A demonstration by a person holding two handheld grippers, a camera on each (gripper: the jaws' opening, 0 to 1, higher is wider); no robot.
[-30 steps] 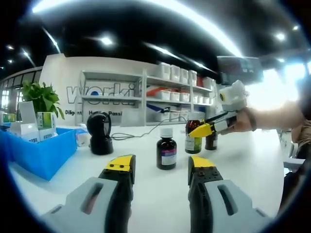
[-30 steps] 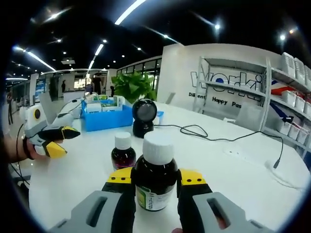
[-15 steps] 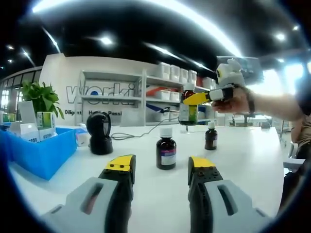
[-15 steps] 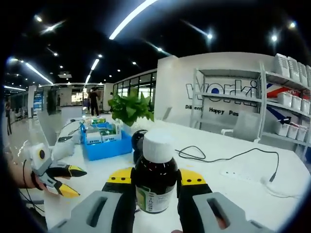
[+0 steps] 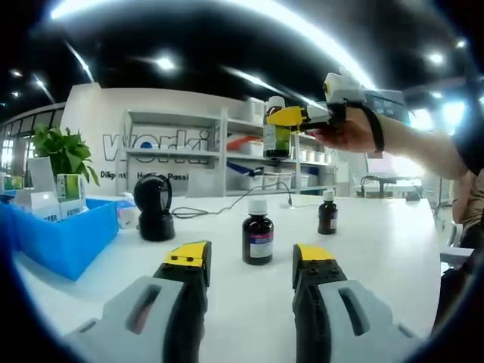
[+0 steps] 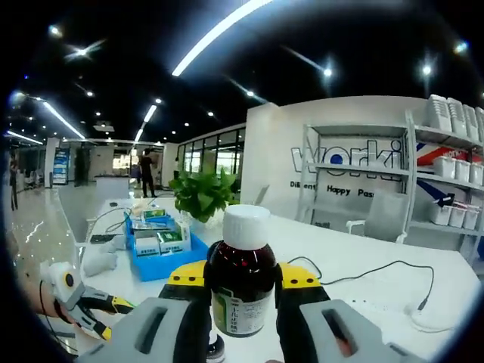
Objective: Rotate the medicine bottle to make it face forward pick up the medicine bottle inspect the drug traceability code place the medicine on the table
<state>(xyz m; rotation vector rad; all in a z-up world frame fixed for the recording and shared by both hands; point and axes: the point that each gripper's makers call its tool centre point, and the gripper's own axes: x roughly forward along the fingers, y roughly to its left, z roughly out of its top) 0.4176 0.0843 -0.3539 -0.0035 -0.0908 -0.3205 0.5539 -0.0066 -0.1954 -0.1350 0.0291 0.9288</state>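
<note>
In the left gripper view, the left gripper [image 5: 249,261] is sitting low at the bottom centre with its yellow-tipped jaws spread apart and nothing between them. Just beyond them a small brown bottle [image 5: 259,236] with a white cap and a purple-edged label is standing on the white table [image 5: 393,249]; a second, smaller bottle [image 5: 327,213] is standing further right. At the upper centre the right gripper [image 5: 286,117] is holding the medicine bottle [image 5: 275,133] in the air, well above the table, its green label too small to read. A black scanner [image 5: 155,206] is standing left of centre, and a blue bin [image 5: 68,234] of boxes is lying at the left edge. The wall behind the shelves is showing "worki" in large letters.

In the right gripper view, the right gripper's jaws are clamping the medicine bottle [image 6: 242,280] at the lower centre, white cap up, green label print unreadable. The wall at the right is reading "worki" and "Happy Pas". A potted plant [image 6: 200,198] is standing behind the blue bin [image 6: 162,253]. The left gripper [image 6: 98,321] is showing at the lower left.
</note>
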